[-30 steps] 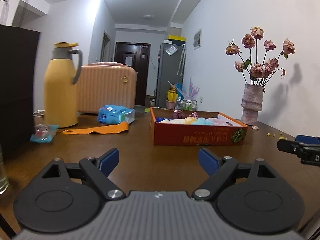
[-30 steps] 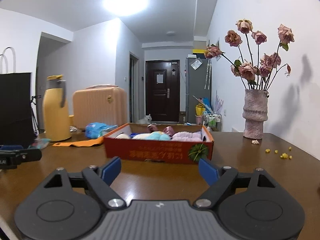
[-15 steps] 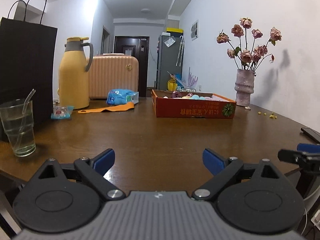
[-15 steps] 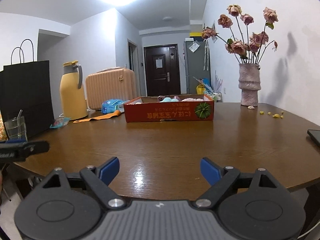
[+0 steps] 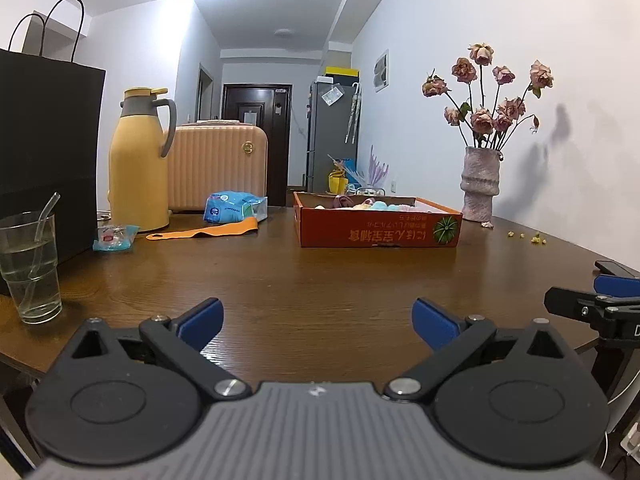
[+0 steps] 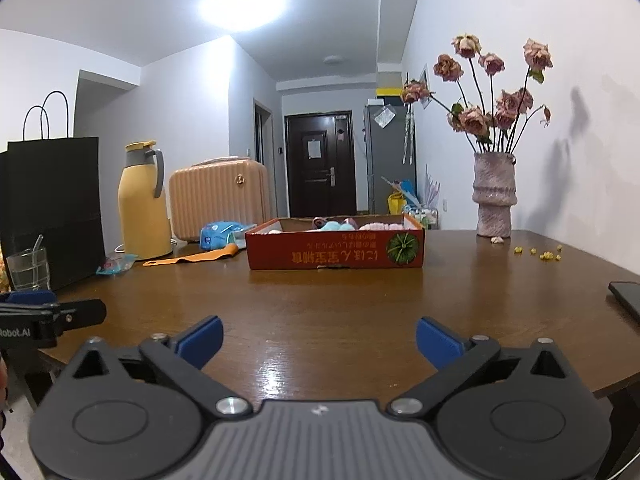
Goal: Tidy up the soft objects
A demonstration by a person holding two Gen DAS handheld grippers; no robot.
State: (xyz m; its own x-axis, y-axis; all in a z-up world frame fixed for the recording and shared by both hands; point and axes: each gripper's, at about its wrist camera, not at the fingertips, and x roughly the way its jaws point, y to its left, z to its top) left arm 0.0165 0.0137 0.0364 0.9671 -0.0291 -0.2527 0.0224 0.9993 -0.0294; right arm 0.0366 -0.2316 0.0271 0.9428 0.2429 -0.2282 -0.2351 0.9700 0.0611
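Note:
A red cardboard box (image 5: 378, 232) (image 6: 336, 254) stands far back on the brown table and holds several soft pastel items (image 5: 372, 203) (image 6: 340, 225). My left gripper (image 5: 318, 322) hovers over the table's near edge, jaws opening wide, nothing between them. My right gripper (image 6: 318, 334) is also at the near edge, jaws opening wide and empty. Each gripper shows at the side of the other's view: the right gripper (image 5: 592, 304) and the left gripper (image 6: 52, 316). Both are well short of the box.
At the left stand a black paper bag (image 5: 44, 152), a glass of water with a straw (image 5: 30, 268), a yellow jug (image 5: 140, 160) and a peach suitcase (image 5: 218, 164). A blue packet (image 5: 232, 208), an orange strip (image 5: 204, 232), a vase of dried roses (image 5: 480, 184) and a phone (image 6: 626, 298) are also on the table.
Both grippers have drawn back from the box to the table's near edge, mostly in the first half second. Their jaws have spread wider. The glass and black bag came into view.

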